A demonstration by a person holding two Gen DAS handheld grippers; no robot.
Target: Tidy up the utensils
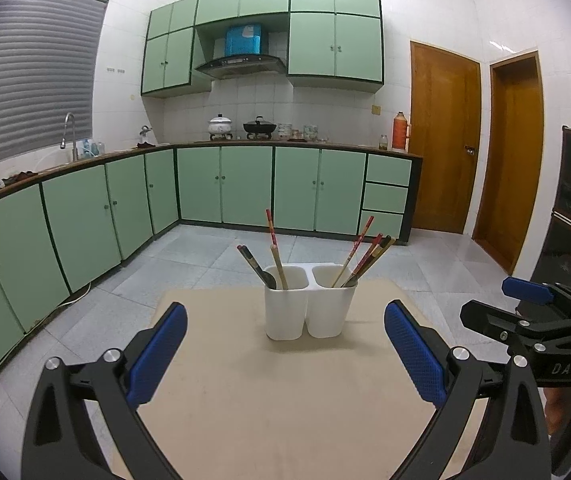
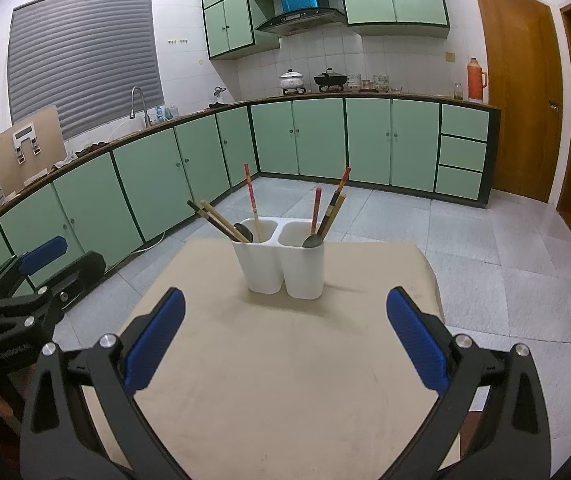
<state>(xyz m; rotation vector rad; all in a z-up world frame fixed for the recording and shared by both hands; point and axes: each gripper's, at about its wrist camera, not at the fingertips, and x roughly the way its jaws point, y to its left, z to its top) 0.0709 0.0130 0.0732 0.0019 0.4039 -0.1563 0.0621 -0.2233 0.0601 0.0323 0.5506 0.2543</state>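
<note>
A white two-compartment utensil holder (image 1: 307, 304) (image 2: 281, 262) stands upright on the beige table (image 1: 265, 400) (image 2: 277, 380). Chopsticks (image 1: 275, 250) (image 2: 251, 200) and a dark spoon (image 1: 270, 279) (image 2: 244, 231) lean in its left compartment. More chopsticks (image 1: 365, 254) (image 2: 331, 206) and a spoon (image 2: 312, 241) stand in the right one. My left gripper (image 1: 285, 334) is open and empty, short of the holder. My right gripper (image 2: 285, 320) is open and empty, also short of it. Each gripper shows at the edge of the other's view (image 1: 525, 292) (image 2: 43, 252).
The table's far edge lies just behind the holder. Green kitchen cabinets (image 1: 221, 188) (image 2: 297, 136) and a tiled floor (image 1: 425, 272) (image 2: 485, 260) lie beyond. Wooden doors (image 1: 445, 136) (image 2: 513, 88) stand at the right.
</note>
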